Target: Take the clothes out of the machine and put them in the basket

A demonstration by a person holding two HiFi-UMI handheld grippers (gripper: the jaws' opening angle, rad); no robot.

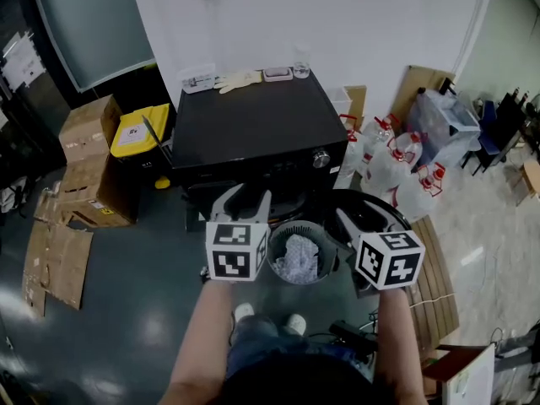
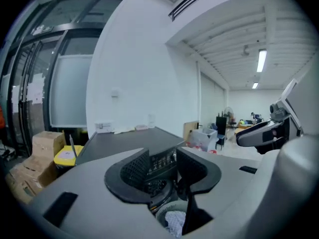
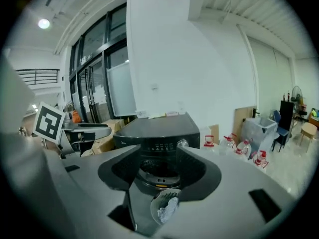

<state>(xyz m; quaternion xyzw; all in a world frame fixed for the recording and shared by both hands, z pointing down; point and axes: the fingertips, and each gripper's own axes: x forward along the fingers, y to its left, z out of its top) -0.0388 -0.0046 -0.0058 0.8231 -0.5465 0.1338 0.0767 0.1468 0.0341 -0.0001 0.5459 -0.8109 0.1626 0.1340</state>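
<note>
- Head view, far left: cardboard boxes [image 1: 88,127] and flattened sheets, partly cut off by the frame; the floor [image 1: 135,294] is dark and glossy.
- Left gripper [image 2: 163,164]: jaws partly apart, nothing between them.
- Machine [image 1: 253,125]: black, against a white wall [image 1: 337,15]; the grippers hide the drum mouth, and its contents are indistinct.
- Basket [image 1: 300,226]: in front of the machine, holds pale crumpled clothes [image 1: 295,258].
- Right gripper [image 3: 158,166]: jaws apart, empty.
- Water jugs [image 1: 396,165]: clustered at right.
</note>
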